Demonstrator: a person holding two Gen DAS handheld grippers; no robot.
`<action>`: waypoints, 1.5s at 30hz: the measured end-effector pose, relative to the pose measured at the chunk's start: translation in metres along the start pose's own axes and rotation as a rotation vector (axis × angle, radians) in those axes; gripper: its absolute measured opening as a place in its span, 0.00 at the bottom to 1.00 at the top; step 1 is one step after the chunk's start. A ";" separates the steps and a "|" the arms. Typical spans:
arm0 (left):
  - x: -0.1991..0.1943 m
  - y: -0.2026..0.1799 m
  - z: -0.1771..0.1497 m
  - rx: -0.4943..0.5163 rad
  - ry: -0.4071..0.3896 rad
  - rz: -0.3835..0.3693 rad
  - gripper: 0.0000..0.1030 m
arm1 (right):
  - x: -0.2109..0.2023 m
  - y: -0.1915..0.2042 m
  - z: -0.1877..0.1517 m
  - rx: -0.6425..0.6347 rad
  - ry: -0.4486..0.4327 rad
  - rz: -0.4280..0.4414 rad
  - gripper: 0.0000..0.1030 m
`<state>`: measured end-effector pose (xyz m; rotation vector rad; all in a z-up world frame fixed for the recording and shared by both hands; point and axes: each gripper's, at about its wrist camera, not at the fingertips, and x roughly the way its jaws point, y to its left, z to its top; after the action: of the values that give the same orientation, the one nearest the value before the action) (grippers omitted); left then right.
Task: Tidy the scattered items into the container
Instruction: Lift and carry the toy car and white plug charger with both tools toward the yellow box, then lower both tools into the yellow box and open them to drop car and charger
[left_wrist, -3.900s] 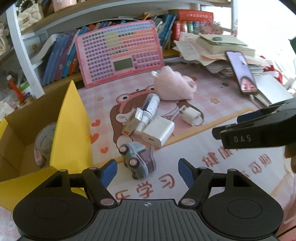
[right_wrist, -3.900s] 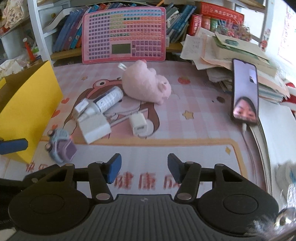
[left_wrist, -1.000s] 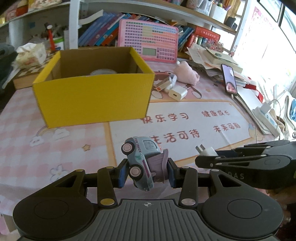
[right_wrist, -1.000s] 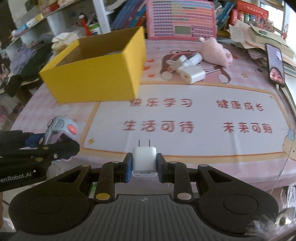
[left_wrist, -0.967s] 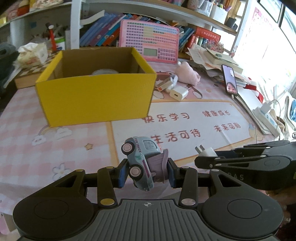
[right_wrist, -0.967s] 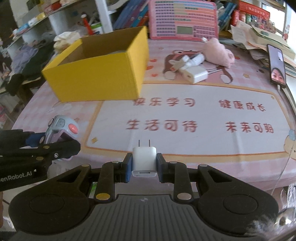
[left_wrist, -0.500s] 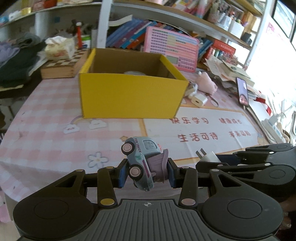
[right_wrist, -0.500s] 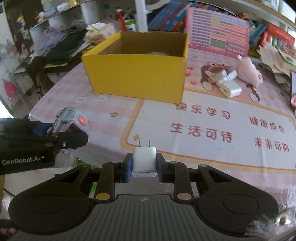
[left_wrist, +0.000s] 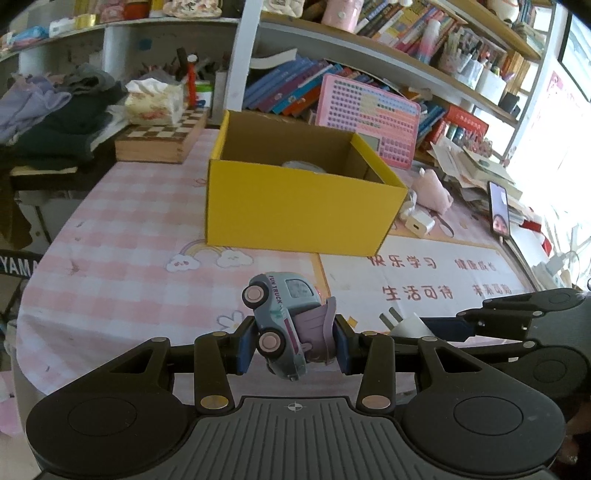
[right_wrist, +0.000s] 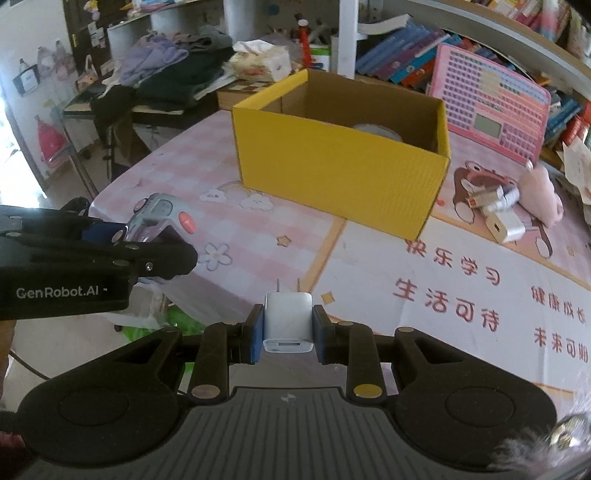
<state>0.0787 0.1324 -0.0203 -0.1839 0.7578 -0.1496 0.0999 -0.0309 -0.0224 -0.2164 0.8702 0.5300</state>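
My left gripper (left_wrist: 293, 343) is shut on a pale blue toy truck (left_wrist: 284, 314), held tilted above the near part of the pink mat. A small white plug charger (right_wrist: 288, 319) sits clamped in my right gripper (right_wrist: 288, 334), prongs pointing away. The yellow cardboard box (left_wrist: 299, 210) stands open-topped beyond both grippers, with a grey round thing (left_wrist: 304, 167) inside. In the right wrist view the left gripper (right_wrist: 146, 240) shows at the left with the truck (right_wrist: 160, 210), and the box (right_wrist: 340, 173) lies ahead. A second white charger (right_wrist: 508, 229), a tube (right_wrist: 498, 195) and a pink plush (right_wrist: 541, 195) lie right of the box.
A pink keyboard toy (left_wrist: 369, 118) leans on the bookshelf behind the box. A chessboard box (left_wrist: 162, 136) and piled clothes (left_wrist: 55, 114) sit at far left. A phone (left_wrist: 499, 214) and stacked papers (left_wrist: 472, 162) lie at the right. The table edge (right_wrist: 122, 184) falls away at left.
Both grippers have swung leftward along the table's near side with their loads still held. The box now sits more central and farther off, seen from its left front corner.
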 end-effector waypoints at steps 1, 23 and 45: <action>-0.001 0.002 0.000 -0.003 -0.003 0.003 0.40 | 0.000 0.002 0.001 -0.004 -0.001 0.003 0.24; 0.019 0.010 0.041 0.022 -0.066 0.017 0.40 | 0.021 -0.011 0.048 -0.067 -0.067 0.024 0.24; 0.085 -0.010 0.162 0.148 -0.169 0.010 0.40 | 0.046 -0.104 0.182 -0.050 -0.253 -0.026 0.24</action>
<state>0.2512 0.1237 0.0398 -0.0513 0.5771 -0.1776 0.3002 -0.0323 0.0544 -0.2011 0.6079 0.5425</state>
